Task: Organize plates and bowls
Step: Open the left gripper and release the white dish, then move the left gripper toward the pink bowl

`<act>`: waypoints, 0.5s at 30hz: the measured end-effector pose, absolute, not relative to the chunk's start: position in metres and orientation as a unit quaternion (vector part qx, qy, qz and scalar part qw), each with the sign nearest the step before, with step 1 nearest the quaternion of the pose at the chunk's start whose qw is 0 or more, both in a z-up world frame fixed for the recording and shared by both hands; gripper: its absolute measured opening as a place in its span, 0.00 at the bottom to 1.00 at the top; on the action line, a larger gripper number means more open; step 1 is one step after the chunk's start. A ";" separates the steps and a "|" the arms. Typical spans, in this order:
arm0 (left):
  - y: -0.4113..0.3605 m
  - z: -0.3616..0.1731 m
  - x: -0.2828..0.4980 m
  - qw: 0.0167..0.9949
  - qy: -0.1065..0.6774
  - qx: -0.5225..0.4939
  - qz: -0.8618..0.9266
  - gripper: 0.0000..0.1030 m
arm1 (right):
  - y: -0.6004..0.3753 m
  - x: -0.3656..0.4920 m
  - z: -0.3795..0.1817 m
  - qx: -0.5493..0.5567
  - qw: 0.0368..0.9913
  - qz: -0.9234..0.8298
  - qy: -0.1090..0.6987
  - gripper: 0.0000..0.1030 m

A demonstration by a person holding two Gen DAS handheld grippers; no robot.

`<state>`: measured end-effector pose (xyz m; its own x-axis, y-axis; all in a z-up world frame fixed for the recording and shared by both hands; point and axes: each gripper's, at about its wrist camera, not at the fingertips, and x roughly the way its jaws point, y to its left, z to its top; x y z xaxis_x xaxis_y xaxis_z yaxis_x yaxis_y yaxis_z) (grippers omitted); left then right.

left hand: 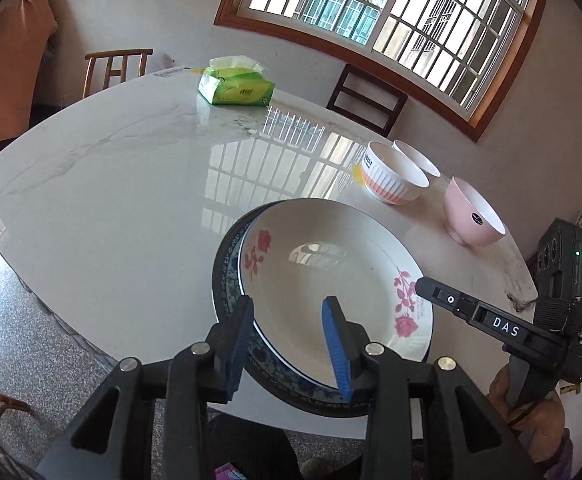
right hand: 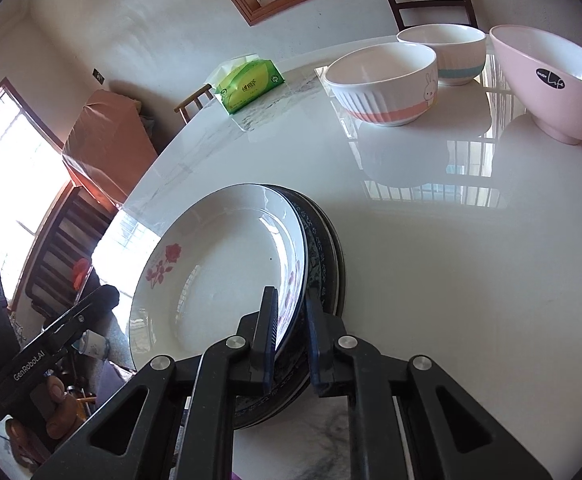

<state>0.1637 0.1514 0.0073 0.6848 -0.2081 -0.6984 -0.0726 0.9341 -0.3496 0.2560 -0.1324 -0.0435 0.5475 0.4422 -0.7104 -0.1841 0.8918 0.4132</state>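
A white plate with pink roses (left hand: pixel 323 280) tops a stack of dark blue-patterned plates (left hand: pixel 227 280) at the table's near edge. My left gripper (left hand: pixel 289 306) is open. The stack's near rim runs between its blue pads (left hand: pixel 243 332), which do not press on it. My right gripper (right hand: pixel 291 296) is shut on the stack's right rim, with the white plate (right hand: pixel 219 272) and the blue-patterned plates (right hand: pixel 319 256) pinched between its pads. Its body (left hand: pixel 499 326) shows at the right of the left wrist view. Three bowls stand behind: striped with an orange band (left hand: pixel 395 178), white (left hand: pixel 421 158), pink (left hand: pixel 473 218).
The white marble table (left hand: pixel 131 184) also holds a green tissue pack (left hand: pixel 235 86) at its far side. Chairs (left hand: pixel 117 68) (left hand: pixel 367 100) stand behind the table under a barred window. In the right wrist view the bowls (right hand: pixel 383 84) (right hand: pixel 447 54) (right hand: pixel 551 80) stand at the upper right.
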 end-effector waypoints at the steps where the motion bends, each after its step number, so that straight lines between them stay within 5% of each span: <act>1: 0.148 0.007 0.159 0.900 0.395 -0.181 -0.046 0.35 | -0.133 0.255 -0.041 0.136 0.874 0.175 0.431 0.15; 3: 0.138 0.007 0.146 0.900 0.394 -0.179 -0.049 0.40 | -0.134 0.251 -0.034 0.116 0.888 0.165 0.414 0.15; 6: 0.124 0.008 0.117 0.903 0.382 -0.191 -0.042 0.69 | -0.146 0.242 -0.025 0.113 0.906 0.146 0.380 0.15; 13: 0.096 0.010 0.059 0.912 0.333 -0.227 -0.078 0.73 | -0.207 0.202 -0.018 0.007 0.967 -0.024 0.254 0.18; 15: 0.089 0.010 0.052 0.906 0.326 -0.244 -0.115 0.73 | -0.232 0.198 -0.020 0.010 0.968 -0.047 0.246 0.26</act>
